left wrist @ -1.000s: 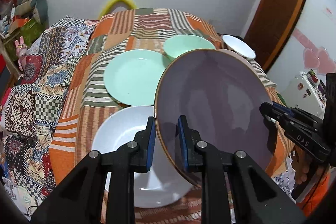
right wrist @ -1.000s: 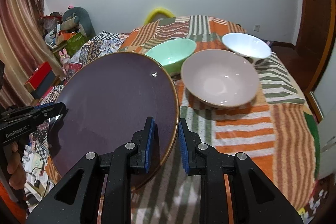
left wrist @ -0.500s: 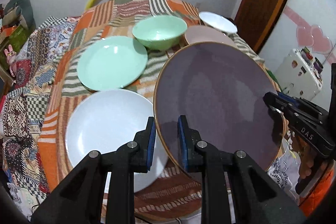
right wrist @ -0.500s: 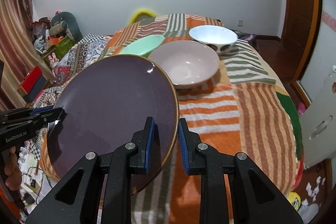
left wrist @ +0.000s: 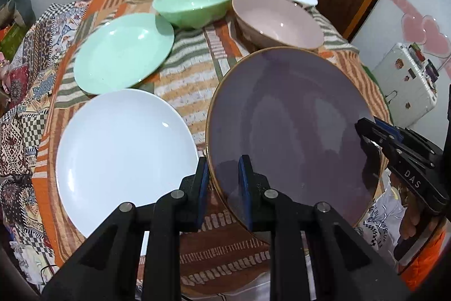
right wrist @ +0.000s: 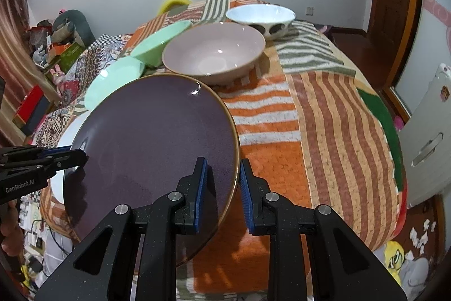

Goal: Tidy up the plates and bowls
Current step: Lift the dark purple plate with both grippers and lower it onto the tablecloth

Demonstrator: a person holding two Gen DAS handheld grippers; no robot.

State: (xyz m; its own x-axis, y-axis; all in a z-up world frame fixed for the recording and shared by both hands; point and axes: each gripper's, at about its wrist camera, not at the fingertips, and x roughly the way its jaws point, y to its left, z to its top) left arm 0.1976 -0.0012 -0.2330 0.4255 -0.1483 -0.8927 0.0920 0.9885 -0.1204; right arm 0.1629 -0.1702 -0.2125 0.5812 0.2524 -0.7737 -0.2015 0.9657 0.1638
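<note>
Both grippers hold one large purple plate [left wrist: 290,126] by opposite rims, lifted and tilted above the bed. My left gripper [left wrist: 224,185] is shut on its left rim. My right gripper [right wrist: 222,185] is shut on its right rim, and the plate [right wrist: 152,143] fills the left of that view. On the patchwork blanket [right wrist: 324,114] lie a white plate [left wrist: 121,154], a mint green plate [left wrist: 121,52], a mint green bowl [left wrist: 194,2], a pink bowl [left wrist: 279,19] and a white bowl with dark spots [right wrist: 262,16].
The right gripper's body [left wrist: 403,160] shows at the right of the left wrist view, the left gripper's body [right wrist: 36,162] at the left of the right wrist view. A white case [left wrist: 406,86] stands right of the bed. Clutter and toys [right wrist: 56,47] sit at the far left.
Both grippers moved forward over the bed with the purple plate. The plates and bowls on the blanket look closer and lower in view. The grip on the plate has not changed.
</note>
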